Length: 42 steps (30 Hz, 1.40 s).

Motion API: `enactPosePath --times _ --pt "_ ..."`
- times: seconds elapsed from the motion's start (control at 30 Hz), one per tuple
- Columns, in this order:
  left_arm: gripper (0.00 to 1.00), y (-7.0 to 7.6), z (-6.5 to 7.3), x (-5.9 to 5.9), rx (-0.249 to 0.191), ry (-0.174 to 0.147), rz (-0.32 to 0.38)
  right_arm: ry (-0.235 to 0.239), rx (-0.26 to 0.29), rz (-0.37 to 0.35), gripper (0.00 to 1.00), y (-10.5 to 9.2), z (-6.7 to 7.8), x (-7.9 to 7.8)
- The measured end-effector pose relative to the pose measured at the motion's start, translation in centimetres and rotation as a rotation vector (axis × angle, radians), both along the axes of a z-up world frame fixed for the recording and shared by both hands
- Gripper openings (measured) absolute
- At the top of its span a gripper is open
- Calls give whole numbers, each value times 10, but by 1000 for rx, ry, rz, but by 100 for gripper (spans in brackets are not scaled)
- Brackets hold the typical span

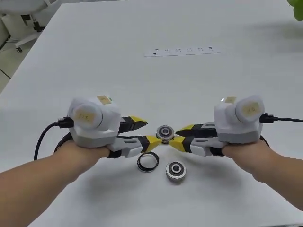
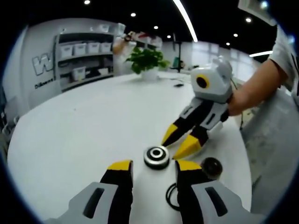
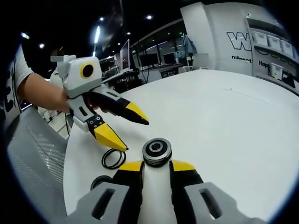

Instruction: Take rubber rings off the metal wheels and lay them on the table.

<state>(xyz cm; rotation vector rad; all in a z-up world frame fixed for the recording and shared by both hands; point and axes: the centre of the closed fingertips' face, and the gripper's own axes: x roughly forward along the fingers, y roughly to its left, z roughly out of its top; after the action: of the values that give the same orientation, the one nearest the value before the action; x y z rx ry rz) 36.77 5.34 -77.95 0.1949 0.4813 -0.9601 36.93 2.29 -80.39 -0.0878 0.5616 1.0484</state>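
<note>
At desk (image 1: 142,85) centre, metal wheel (image 1: 165,133) lies just ahead of right gripper (image 3: 157,166) jaws, spread; left gripper (image 2: 154,164) jaws spread opposite. Rubber ring (image 1: 148,161) loose nearby.

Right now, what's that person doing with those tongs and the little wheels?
A person is working at a white table with tongs in each hand. The left tongs, open, and the right tongs close in from both sides on one wheel. I can't tell if the right tongs are pinching it. One ring already lies on the table, next to a second wheel.
</note>
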Motion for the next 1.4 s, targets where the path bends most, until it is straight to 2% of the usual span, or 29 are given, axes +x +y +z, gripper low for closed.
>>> enactPosePath --times 0.47,0.67,0.9,1.0,1.1,1.23,1.33,1.4 --pt "26 -18 -7 10 14 4 -26 18 27 -35 15 1 -2 3" --pt "20 -20 -10 11 21 14 -29 21 26 -36 14 1 -2 2" --pt "17 -21 -10 11 41 -8 -40 18 24 -35 13 2 -3 3" --pt "15 -21 -10 11 36 1 -30 13 18 -38 10 1 -4 4" --pt "14 -20 -10 12 44 -11 -19 49 43 -65 7 0 -4 6" --pt "14 -20 -10 13 36 -3 -5 40 35 -67 1 0 -3 6" --pt "13 -20 -10 14 51 -2 -13 44 39 -79 0 0 -3 7" --pt "13 -20 -10 14 56 -1 -11 102 92 -125 0 -2 -3 8"
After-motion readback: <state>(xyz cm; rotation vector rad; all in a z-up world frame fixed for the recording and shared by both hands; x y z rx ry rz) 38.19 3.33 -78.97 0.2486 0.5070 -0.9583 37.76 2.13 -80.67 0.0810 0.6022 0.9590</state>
